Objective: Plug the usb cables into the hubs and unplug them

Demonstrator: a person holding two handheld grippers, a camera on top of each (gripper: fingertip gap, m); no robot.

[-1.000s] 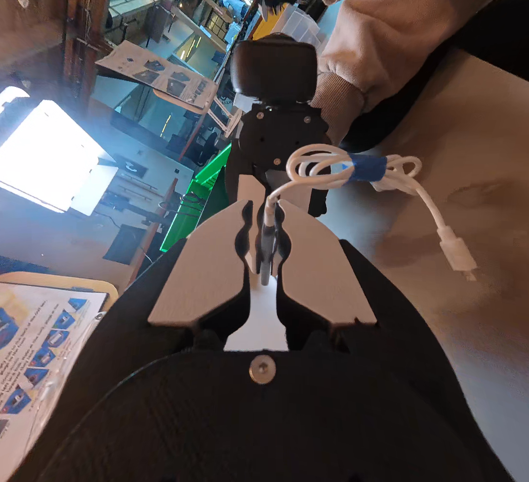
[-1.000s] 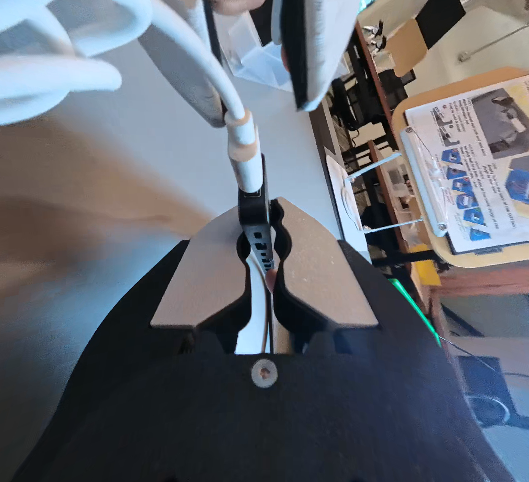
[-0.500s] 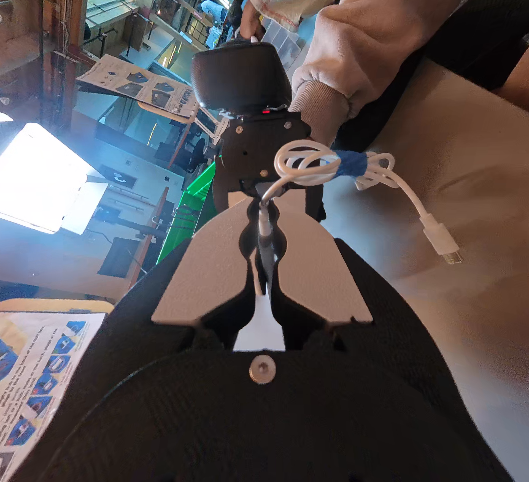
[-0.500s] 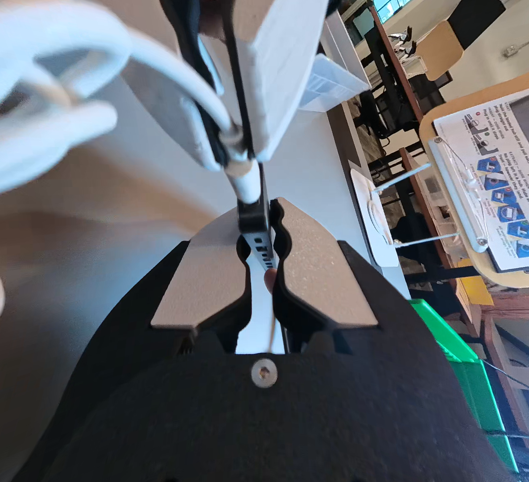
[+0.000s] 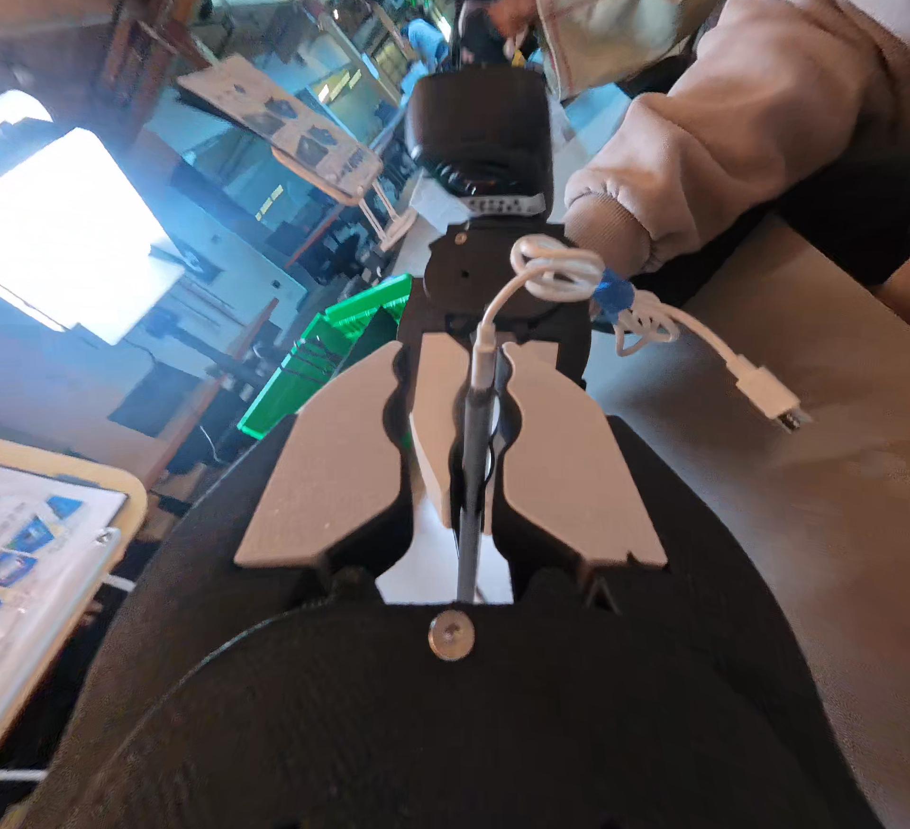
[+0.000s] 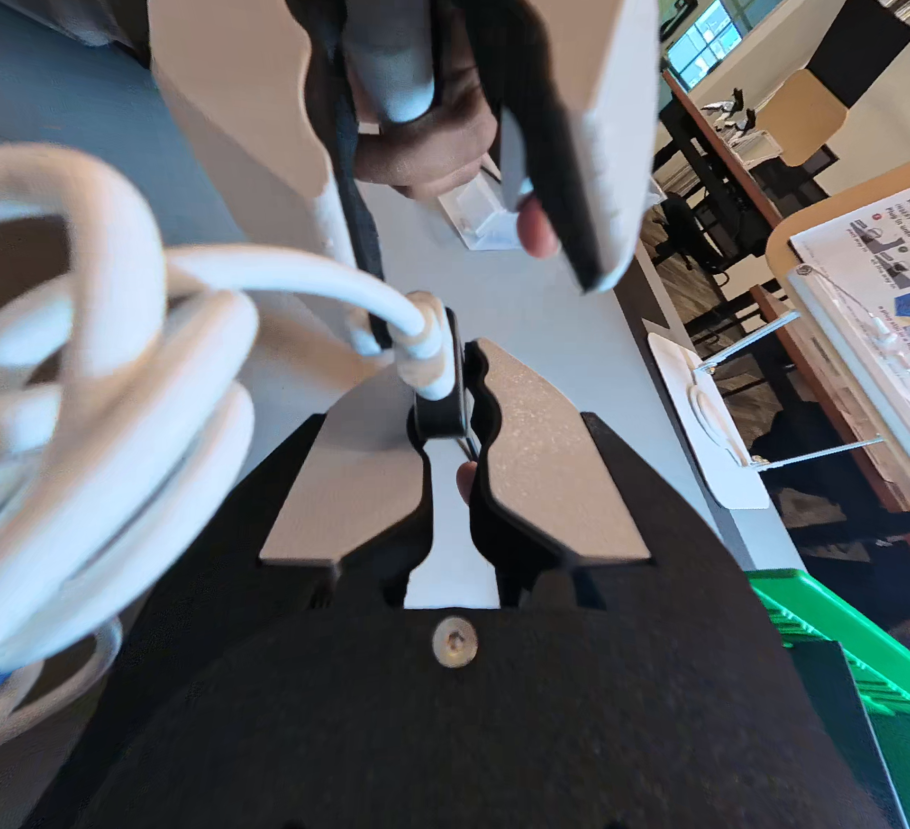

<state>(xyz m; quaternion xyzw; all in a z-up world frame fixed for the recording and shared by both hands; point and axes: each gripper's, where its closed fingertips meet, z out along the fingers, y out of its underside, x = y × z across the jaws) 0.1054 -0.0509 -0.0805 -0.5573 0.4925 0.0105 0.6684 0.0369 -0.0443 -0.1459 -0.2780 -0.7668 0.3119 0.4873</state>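
The right gripper [image 6: 450, 411] pinches the slim black USB hub [image 6: 439, 409], the white cable's plug [image 6: 427, 357] apparently seated along its long axis, while the left gripper [image 5: 450, 416] stands spread around both

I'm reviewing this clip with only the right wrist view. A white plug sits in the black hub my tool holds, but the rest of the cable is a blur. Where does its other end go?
Observer: Nowhere. In the left wrist view the cable ends in a white connector that hangs free over the table, plugged into nothing.
Operator: Is the coil loose?
Observer: No, a band of blue tape binds its loops.
Operator: And the left tool?
Observer: Its fingers stand apart, and one finger of the right tool reaches between them beside the hub.
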